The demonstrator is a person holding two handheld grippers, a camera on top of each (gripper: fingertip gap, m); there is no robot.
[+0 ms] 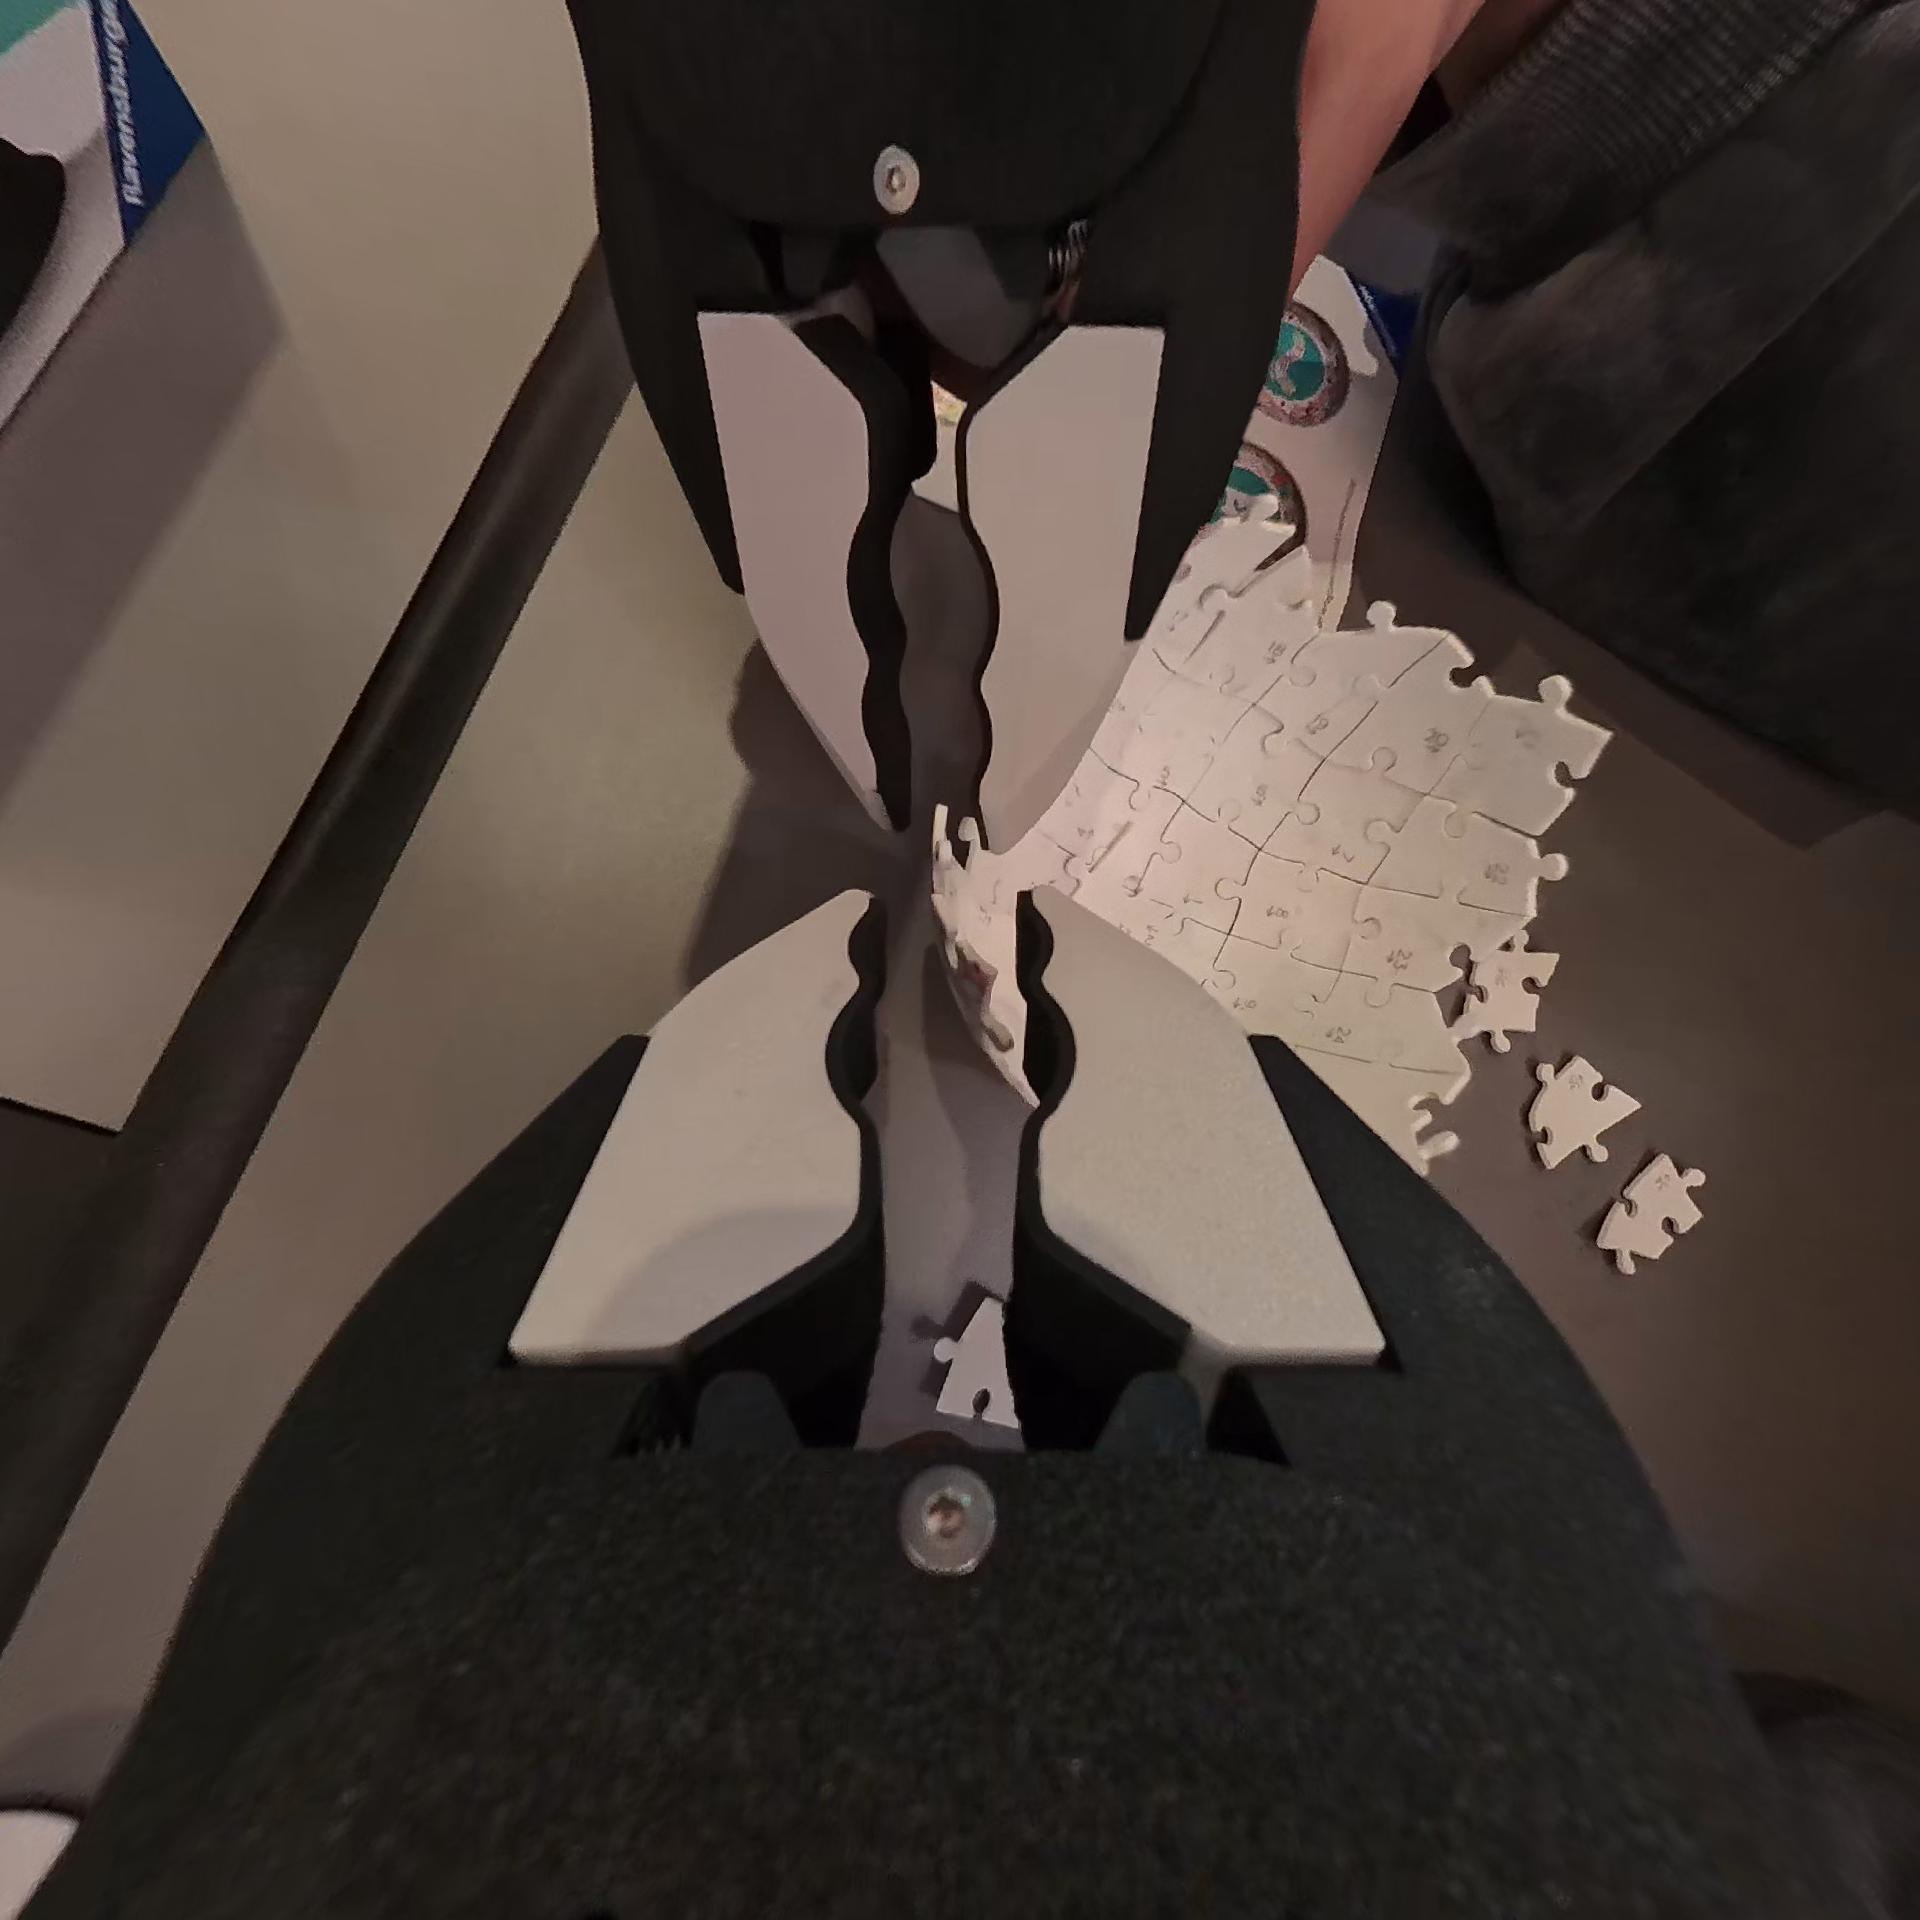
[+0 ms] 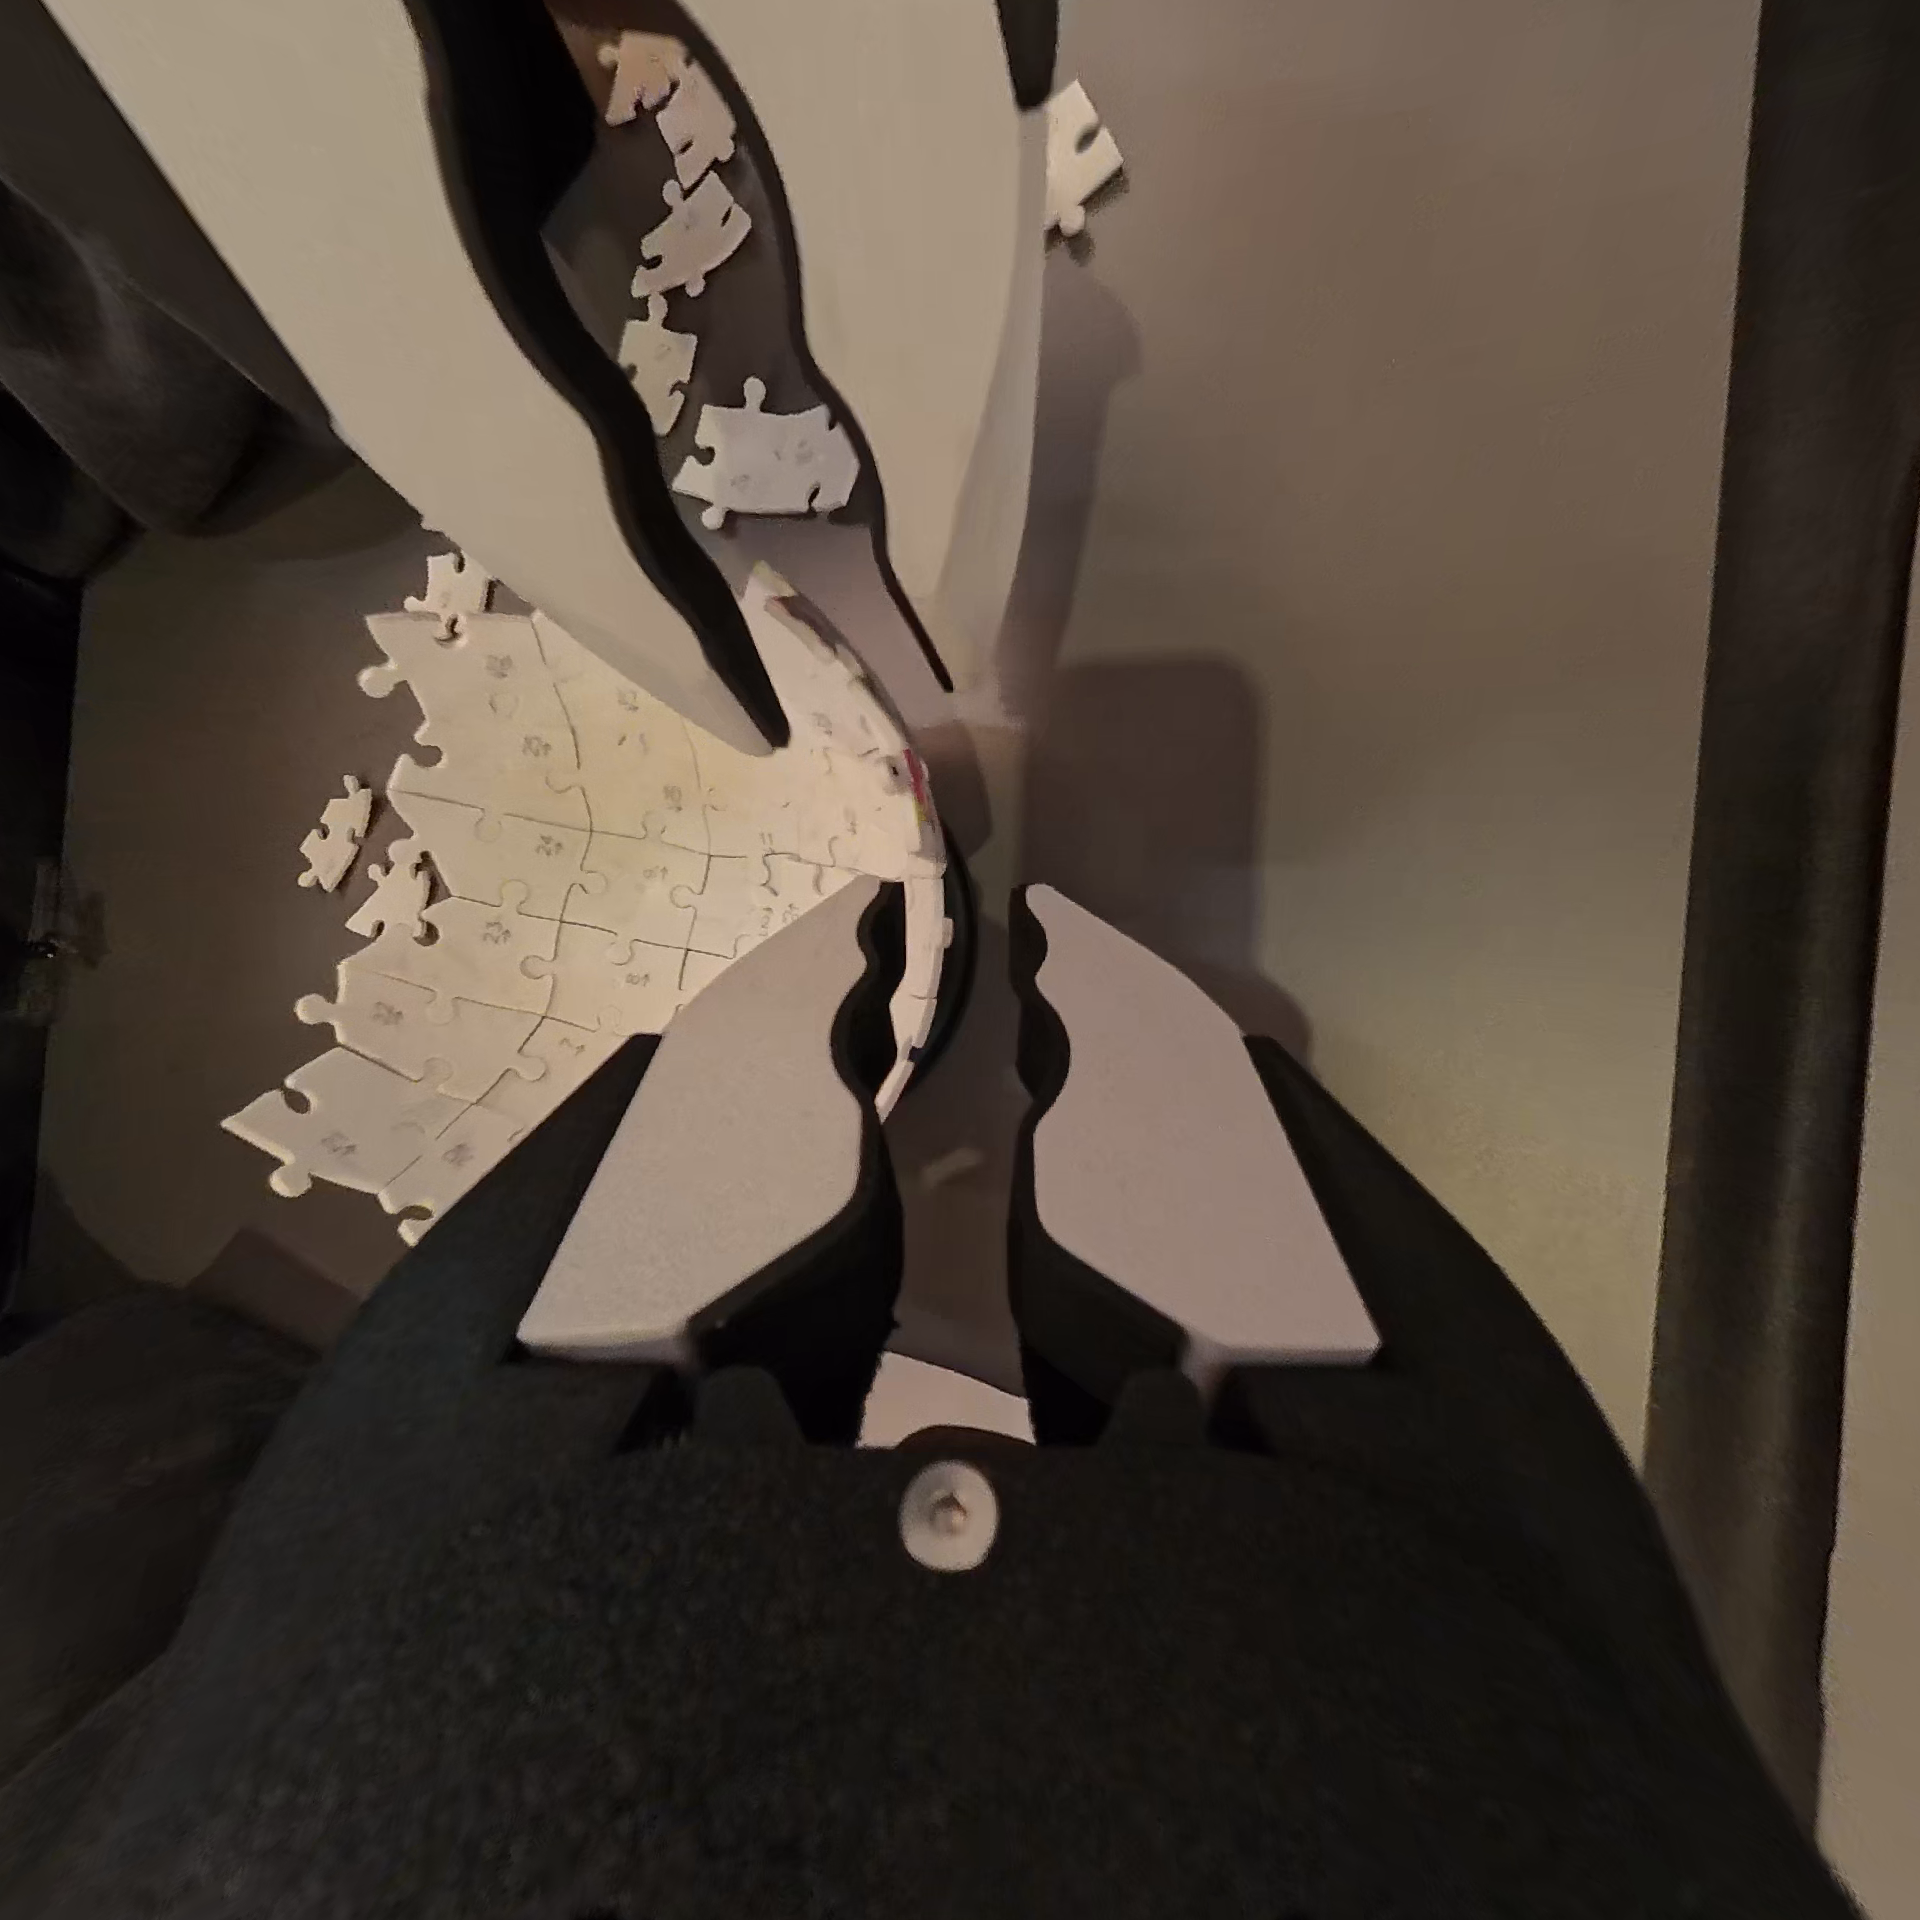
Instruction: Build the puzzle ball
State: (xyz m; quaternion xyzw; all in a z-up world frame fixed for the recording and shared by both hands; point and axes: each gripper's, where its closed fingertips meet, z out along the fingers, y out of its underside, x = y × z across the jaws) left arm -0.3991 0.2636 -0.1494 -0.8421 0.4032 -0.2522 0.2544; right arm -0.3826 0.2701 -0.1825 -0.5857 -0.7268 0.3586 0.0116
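Observation:
The partly built puzzle ball (image 1: 1299, 821) is a curved white shell of joined, numbered pieces, lying hollow side up on the grey table; it also shows in the right wrist view (image 2: 582, 883). Its raised near rim (image 1: 977, 966) stands between the fingers of my left gripper (image 1: 951, 904), touching only the right finger; the jaws are apart. My right gripper (image 2: 951, 904) comes from the opposite side (image 1: 940, 826) and straddles the same rim (image 2: 925, 966), jaws apart. Loose pieces lie beside the shell (image 1: 1579, 1112) (image 2: 769, 457).
A blue and white box (image 1: 156, 156) stands far left. A leaflet with round pictures (image 1: 1309, 384) lies beyond the shell. A dark cushion (image 1: 1714, 416) borders the right side. A dark band (image 1: 364, 727) (image 2: 1808, 727) crosses the surface. One loose piece (image 1: 977, 1361) lies under my left gripper. My left and right fingertips are right by each other. The shell (image 1: 1579, 1112) is about equally far from each gripper, around 20 cm. My right wrist view (image 2: 389, 897) looks at it from another angle.

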